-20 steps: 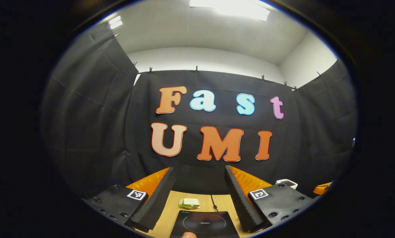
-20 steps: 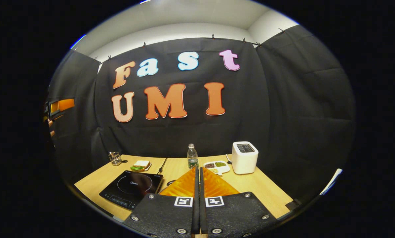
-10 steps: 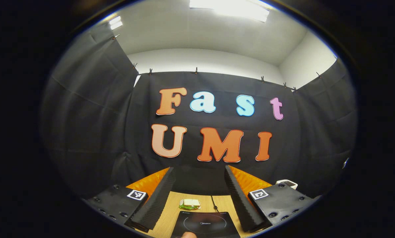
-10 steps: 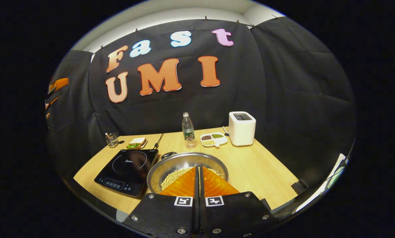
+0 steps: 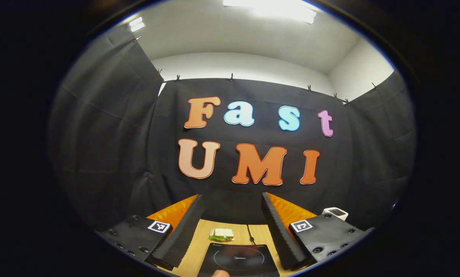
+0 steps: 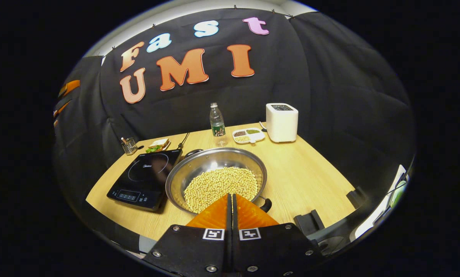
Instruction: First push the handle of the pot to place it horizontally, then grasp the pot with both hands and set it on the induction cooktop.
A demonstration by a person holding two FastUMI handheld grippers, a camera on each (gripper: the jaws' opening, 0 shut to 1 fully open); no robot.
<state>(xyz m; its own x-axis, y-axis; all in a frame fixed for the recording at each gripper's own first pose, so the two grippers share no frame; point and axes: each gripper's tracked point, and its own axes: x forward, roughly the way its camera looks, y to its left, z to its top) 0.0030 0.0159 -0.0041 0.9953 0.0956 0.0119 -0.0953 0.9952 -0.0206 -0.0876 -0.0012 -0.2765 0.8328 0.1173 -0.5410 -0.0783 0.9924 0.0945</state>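
Note:
A steel pot point(image 6: 214, 161) holding pale beans stands on the wooden table point(image 6: 306, 173), just right of the black induction cooktop point(image 6: 145, 179). One dark pot handle point(image 6: 267, 204) points toward me on the near right, the other point(image 6: 193, 152) sits at the far left rim. My right gripper point(image 6: 231, 196) hangs above the pot's near rim, jaws shut with nothing between them. In the left gripper view my left gripper point(image 5: 232, 198) is held high and open, nothing between its fingers, above the cooktop point(image 5: 239, 259).
At the back of the table stand a water bottle point(image 6: 216, 124), a divided dish of grains point(image 6: 248, 135) and a white toaster point(image 6: 281, 122). A sandwich point(image 6: 157, 145) and a small glass holder point(image 6: 129, 145) lie behind the cooktop. A black clamp point(image 6: 310, 222) sits on the near edge.
The right gripper has tipped down and moved over the table, bringing the whole pot into view. The left gripper has barely shifted and stays open.

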